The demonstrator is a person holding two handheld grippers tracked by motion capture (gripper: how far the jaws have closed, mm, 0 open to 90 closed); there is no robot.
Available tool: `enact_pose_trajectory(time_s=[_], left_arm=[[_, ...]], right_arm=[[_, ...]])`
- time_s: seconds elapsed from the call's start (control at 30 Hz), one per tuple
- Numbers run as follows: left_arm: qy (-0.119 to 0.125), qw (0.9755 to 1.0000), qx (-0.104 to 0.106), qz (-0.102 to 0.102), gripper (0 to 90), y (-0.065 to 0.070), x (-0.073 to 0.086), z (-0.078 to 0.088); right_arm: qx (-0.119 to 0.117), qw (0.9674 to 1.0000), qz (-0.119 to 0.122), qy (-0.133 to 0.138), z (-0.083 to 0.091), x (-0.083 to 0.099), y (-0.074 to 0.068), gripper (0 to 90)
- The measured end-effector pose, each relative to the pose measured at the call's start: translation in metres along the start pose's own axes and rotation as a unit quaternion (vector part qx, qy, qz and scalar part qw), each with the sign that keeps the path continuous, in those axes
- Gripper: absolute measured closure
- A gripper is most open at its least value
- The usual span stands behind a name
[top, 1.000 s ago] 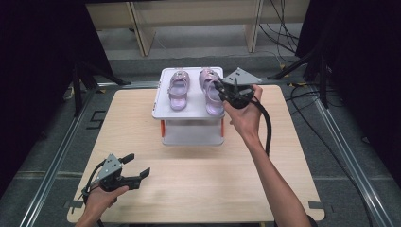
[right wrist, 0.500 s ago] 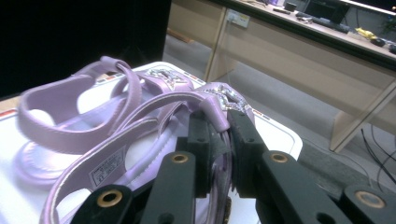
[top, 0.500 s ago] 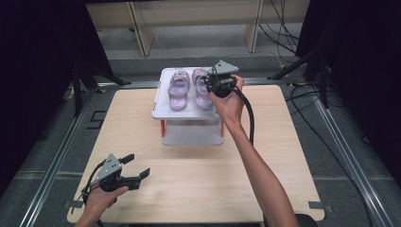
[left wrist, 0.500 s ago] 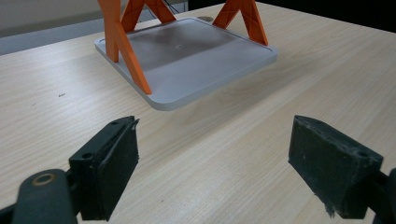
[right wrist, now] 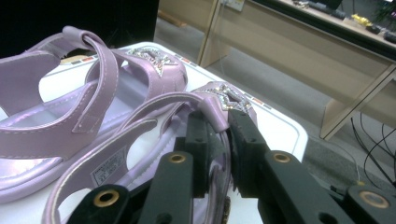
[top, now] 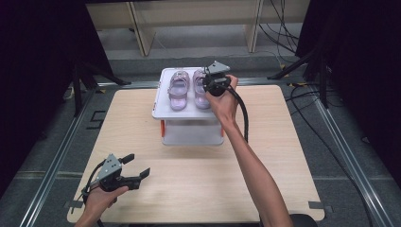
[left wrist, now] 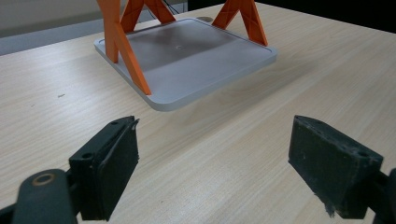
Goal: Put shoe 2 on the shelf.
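Two purple sandals lie side by side on the top shelf [top: 163, 111] of a white stand with orange legs. The left sandal [top: 178, 90] lies free. My right gripper [top: 206, 81] is shut on the side of the right sandal [top: 199, 94]; in the right gripper view the jaws pinch its edge [right wrist: 219, 140] just behind the glittery star [right wrist: 226, 99], beside the other sandal [right wrist: 84, 93]. My left gripper [top: 134, 170] hovers open near the table's front left corner, nothing between its fingers [left wrist: 109, 168], facing the stand's lower shelf [left wrist: 196, 60].
The wooden table [top: 283, 156] has bare surface in front of and to both sides of the stand. Orange legs [left wrist: 122, 42] rise from the lower shelf. Black cable [top: 243, 113] trails from the right gripper. Wooden shelving [top: 198, 28] stands beyond the table.
The right gripper has carried the right sandal leftward and set it beside the left one on the top shelf. The left gripper has stayed put.
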State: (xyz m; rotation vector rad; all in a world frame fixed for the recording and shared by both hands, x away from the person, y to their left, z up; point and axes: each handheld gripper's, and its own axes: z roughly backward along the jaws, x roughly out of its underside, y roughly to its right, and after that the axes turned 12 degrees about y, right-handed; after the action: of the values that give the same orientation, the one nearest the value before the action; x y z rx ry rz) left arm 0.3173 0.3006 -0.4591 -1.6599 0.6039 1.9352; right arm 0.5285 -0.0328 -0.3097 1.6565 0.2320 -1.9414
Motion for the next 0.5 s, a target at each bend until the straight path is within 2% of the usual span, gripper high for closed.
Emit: enact_pose_trajectory(time_s=[0.07,0.1,0.2,0.27,0.3,0.37,0.43,0.5], left_arm=[[-0.001,1.0,0.0,0.0,15.3,0.0003,-0.0002,0.0005],[0.009,0.9999,0.006,-0.002,15.2,-0.0006,0.0,-0.0014],[0.008,1.0,0.005,-0.001,15.3,-0.0005,0.0003,-0.0007],[0.01,0.9999,0.004,0.0,15.3,-0.0006,0.0,-0.0003],[0.001,1.0,-0.002,0.002,15.2,0.0001,-0.001,0.0017],[0.009,1.0,0.001,0.0,15.3,-0.0007,-0.0003,0.0001],[0.0,1.0,-0.002,0.0,15.3,0.0001,-0.0006,0.0021],[0.002,1.0,-0.001,0.0,15.3,0.0002,-0.001,0.0013]], right_arm=[[-0.008,1.0,-0.002,-0.002,-0.0028,0.0003,-0.001,77.3],[-0.006,1.0,-0.002,0.002,-0.0043,0.0005,-0.002,76.9],[-0.011,0.9999,-0.004,0.002,-0.007,-0.0004,-0.006,74.8],[-0.011,0.9999,-0.004,0.007,-0.0068,-0.0022,-0.0069,74.3],[-0.01,0.9999,-0.003,0.005,-0.0062,-0.0039,-0.0078,74.2],[-0.011,0.9999,0.002,0.008,-0.0056,-0.0051,-0.0091,72.5],[-0.013,0.9999,0.005,0.005,-0.0041,-0.0053,-0.0094,70.7],[-0.015,0.9998,0.005,0.01,-0.0006,-0.0053,-0.007,68.5]])
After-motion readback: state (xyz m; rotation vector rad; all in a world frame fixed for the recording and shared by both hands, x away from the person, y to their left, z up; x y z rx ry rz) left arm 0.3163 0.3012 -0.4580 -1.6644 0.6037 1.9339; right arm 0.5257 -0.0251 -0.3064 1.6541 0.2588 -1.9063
